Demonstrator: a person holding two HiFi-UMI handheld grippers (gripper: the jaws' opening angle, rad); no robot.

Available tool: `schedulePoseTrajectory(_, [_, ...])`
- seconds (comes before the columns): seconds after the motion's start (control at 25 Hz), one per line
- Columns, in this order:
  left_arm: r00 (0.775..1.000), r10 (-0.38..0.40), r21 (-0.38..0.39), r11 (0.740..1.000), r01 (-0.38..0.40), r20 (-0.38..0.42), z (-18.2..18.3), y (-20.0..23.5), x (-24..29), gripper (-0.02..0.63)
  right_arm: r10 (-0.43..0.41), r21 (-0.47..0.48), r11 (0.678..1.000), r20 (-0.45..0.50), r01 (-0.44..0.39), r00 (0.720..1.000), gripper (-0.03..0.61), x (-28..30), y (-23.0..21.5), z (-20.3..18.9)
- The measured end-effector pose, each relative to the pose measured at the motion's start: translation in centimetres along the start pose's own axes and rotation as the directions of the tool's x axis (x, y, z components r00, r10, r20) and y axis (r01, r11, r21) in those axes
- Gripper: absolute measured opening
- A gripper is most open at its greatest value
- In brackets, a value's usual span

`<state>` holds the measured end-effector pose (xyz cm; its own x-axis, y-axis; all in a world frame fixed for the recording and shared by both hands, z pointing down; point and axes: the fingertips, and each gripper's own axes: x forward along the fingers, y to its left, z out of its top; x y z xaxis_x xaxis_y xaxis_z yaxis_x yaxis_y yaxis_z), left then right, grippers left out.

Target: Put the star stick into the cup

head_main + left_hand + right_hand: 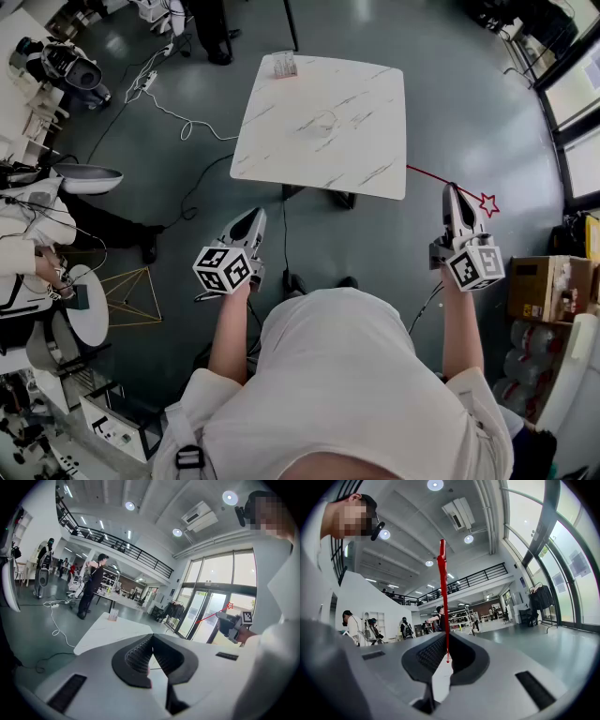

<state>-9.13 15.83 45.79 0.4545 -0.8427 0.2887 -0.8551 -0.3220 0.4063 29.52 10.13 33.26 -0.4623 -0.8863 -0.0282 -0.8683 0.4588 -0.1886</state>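
Jaws of the right gripper (pixel 454 199) pinch the stick (pixel 427 174); the left gripper (pixel 255 218) is closed, empty. The cup (pixel 284 65) waits on the worktop (pixel 356 141), well apart.

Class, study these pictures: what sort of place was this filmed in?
Probably a large open lab or workshop hall: a railed upper gallery, tall glass doors, and cables trailing across the grey floor.
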Motion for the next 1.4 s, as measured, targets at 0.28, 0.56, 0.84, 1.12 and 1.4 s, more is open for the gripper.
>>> schedulePoseTrajectory(0.28, [1.0, -0.002, -0.007, 1.0, 0.002, 0.0, -0.2, 0.0, -0.3, 0.014, 0.001, 0.002, 1.0, -0.001, -0.001, 1.0, 0.032, -0.3, 0.4, 0.1])
schedulePoseTrajectory(0.56, [1.0, -0.009, -0.011, 1.0, 0.009, -0.001, -0.1, 0.6, -1.0, 0.014, 0.005, 0.018, 1.0, 0.007, -0.005, 1.0, 0.032, -0.3, 1.6, 0.3])
schedulePoseTrajectory(0.84, [1.0, -0.023, -0.018, 1.0, 0.023, -0.016, -0.4, 1.9, -1.3, 0.014, -0.003, 0.042, 0.999, 0.009, 0.003, 1.0, 0.032, 0.2, 3.0, -0.3])
schedulePoseTrajectory(1.12, [0.998, -0.044, -0.017, 0.999, 0.044, -0.033, -0.1, 4.9, -2.3, 0.014, -0.028, 0.057, 0.998, 0.012, 0.028, 1.0, 0.032, 1.3, 5.6, -1.4])
schedulePoseTrajectory(1.4, [0.995, -0.086, -0.001, 0.996, 0.086, -0.049, 0.9, 7.4, -3.2, 0.014, -0.069, 0.066, 0.996, 0.01, 0.068, 0.998, 0.032, 1.9, 8.9, -2.1])
